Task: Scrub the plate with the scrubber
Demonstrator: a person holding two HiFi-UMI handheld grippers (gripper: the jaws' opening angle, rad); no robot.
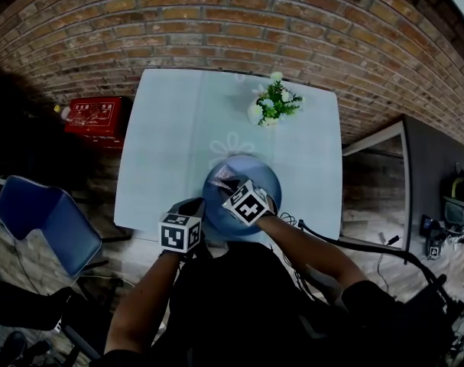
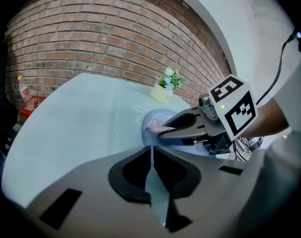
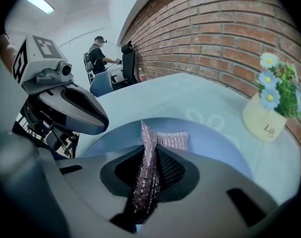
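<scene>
One scrubber (image 3: 171, 140) clamped in right hand-held gripper (image 3: 151, 155), over plate (image 3: 212, 145); left hand-held gripper (image 2: 151, 152) seemingly pinches plate rim

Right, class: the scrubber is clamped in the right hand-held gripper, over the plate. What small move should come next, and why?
Probably ease the right hand-held gripper down a touch so the scrubber presses flat on the blue plate, then begin a short stroke. Its jaws are shut on the scrubber, and the free end lies over the plate's middle; firm contact cannot be confirmed.
</scene>
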